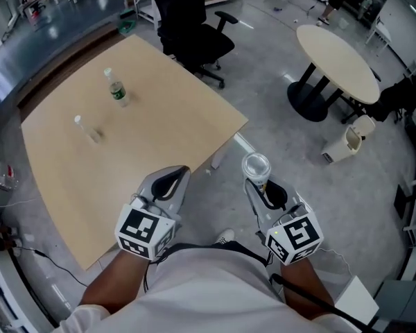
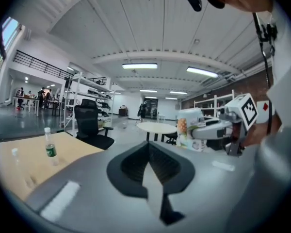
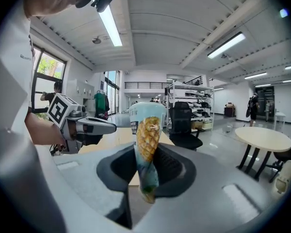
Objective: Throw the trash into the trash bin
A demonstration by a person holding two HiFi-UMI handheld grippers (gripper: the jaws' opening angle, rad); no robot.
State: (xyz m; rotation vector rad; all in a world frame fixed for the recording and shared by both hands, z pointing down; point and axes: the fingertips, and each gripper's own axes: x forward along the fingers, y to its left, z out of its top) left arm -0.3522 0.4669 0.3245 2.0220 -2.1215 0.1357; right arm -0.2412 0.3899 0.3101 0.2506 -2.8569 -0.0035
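A tall paper cup with a pineapple print stands upright between the jaws of my right gripper, which is shut on it. In the head view the cup's clear lid shows over the grey floor, just past the wooden table's corner. The left gripper hovers over the table's near edge, its jaws together with nothing in them. A small white trash bin stands on the floor far to the right, beside the round table. On the wooden table stand a green-labelled bottle and a clear bottle.
A black office chair sits at the table's far corner. A round cream table on black legs stands at the upper right, next to the bin. Shelving and cables line the room's edges.
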